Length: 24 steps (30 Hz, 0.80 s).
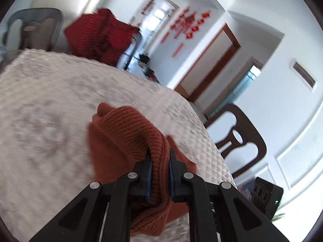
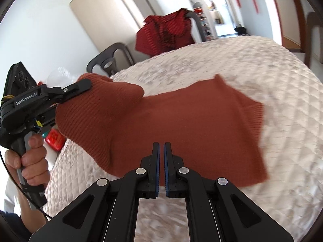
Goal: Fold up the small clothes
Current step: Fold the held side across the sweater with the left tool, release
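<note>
A rust-orange knit garment (image 2: 191,125) lies partly spread on the white quilted table (image 2: 272,70). My left gripper (image 1: 160,161) is shut on its ribbed edge (image 1: 159,173) and holds that part lifted off the table; it shows at the left of the right wrist view (image 2: 80,86). My right gripper (image 2: 162,151) is shut and empty, hovering just above the near edge of the garment. The garment's far ribbed hem (image 2: 256,117) rests flat on the table.
A red knit garment (image 1: 97,36) hangs over a grey chair (image 1: 32,26) beyond the table; it also shows in the right wrist view (image 2: 167,32). A dark wooden chair (image 1: 240,141) stands at the table's right side. A red object (image 2: 54,139) lies off the table's left edge.
</note>
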Motion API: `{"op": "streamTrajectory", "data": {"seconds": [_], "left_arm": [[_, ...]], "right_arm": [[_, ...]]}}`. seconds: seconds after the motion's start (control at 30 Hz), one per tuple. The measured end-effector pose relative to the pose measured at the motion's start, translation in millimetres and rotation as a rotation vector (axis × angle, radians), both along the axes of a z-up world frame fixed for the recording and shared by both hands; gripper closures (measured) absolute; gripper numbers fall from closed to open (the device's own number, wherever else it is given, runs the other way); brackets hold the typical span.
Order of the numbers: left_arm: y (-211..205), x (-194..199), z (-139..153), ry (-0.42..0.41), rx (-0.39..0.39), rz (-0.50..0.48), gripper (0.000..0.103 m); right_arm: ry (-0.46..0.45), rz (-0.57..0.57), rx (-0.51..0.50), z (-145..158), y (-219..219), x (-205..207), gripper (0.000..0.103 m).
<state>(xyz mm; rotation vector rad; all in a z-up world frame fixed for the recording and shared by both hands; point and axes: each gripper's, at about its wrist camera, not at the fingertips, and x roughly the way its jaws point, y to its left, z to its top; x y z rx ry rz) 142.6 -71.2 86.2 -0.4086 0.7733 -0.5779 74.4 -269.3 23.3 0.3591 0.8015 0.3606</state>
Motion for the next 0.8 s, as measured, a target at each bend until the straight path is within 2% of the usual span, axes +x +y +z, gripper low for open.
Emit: {"op": "streamTrajectory", "data": {"seconds": [0.17,0.23,0.3,0.33,0.37,0.4,0.5,0.57,0.67,0.8], "left_arm": [[-51,14,-36,0.078,0.045,-0.088,0.088],[-62,18,-48,0.118,0.046,-0.121,0.086],[-64,17,-52,0.136,0.035,-0.131,0.085],[-62,14,-49,0.121,0.027,-0.136,0.080],[-59,11,-43,0.105,0.005,-0.147,0.078],[-55,7,-37,0.090,-0.020,-0.159,0.074],[-41,-6,-17,0.012,-0.059,-0.167,0.067],[-28,-13,-8,-0.034,-0.054,-0.140,0.065],[-5,-18,-7,-0.081,0.037,-0.043,0.065],[15,-14,-24,-0.037,0.110,0.028,0.065]], "right_arm": [[0.024,-0.039,0.026,-7,-19,-5,0.100],[0.031,-0.049,0.045,-10,-26,-8,0.094],[0.040,-0.052,0.082,-13,-30,-9,0.079],[0.043,-0.049,0.108,-14,-32,-9,0.074],[0.043,-0.044,0.130,-15,-35,-10,0.064],[0.041,-0.040,0.150,-16,-36,-9,0.058],[0.039,-0.010,0.195,-18,-34,-9,0.057],[0.034,0.011,0.213,-18,-32,-10,0.057],[0.036,0.039,0.251,-19,-27,-3,0.056],[0.071,0.071,0.310,-21,-21,12,0.056]]}}
